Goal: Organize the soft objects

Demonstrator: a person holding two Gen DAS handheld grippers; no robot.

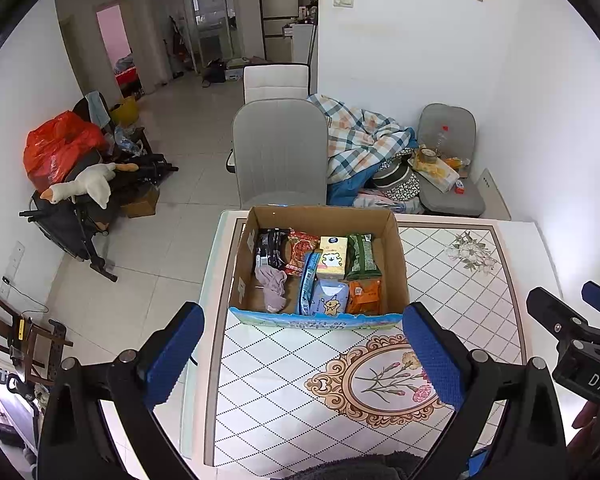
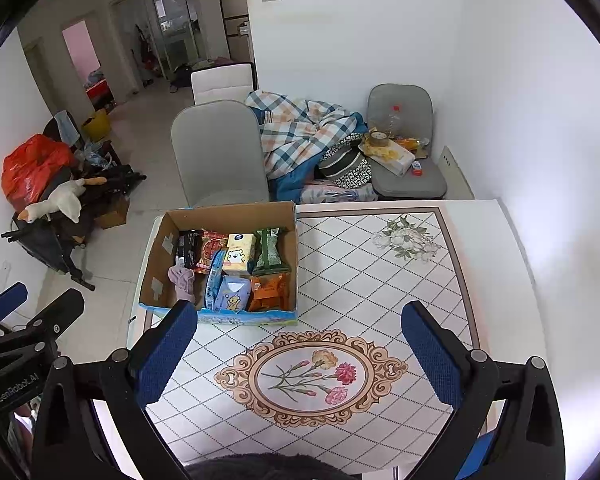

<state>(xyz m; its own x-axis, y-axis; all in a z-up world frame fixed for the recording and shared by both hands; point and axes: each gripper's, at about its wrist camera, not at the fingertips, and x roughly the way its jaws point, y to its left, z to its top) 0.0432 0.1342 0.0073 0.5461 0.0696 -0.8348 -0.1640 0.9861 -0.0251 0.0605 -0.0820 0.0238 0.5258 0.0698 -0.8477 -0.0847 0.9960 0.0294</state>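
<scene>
Both grippers agape before cardboard box (image 1: 398,264) of packets, pink cloth (image 1: 272,282).

A white table (image 1: 512,264) is covered in a grid of dark dotted diamonds, with a tan oval frame around pink and yellow flowers. A brown cardboard box (image 1: 398,256) is printed blue along its front edge. Inside, a mauve cloth (image 1: 274,286), a green packet (image 1: 362,256) and an orange packet (image 1: 364,296) are seen. Blue pads (image 2: 164,356) are fitted on black fingers.
</scene>
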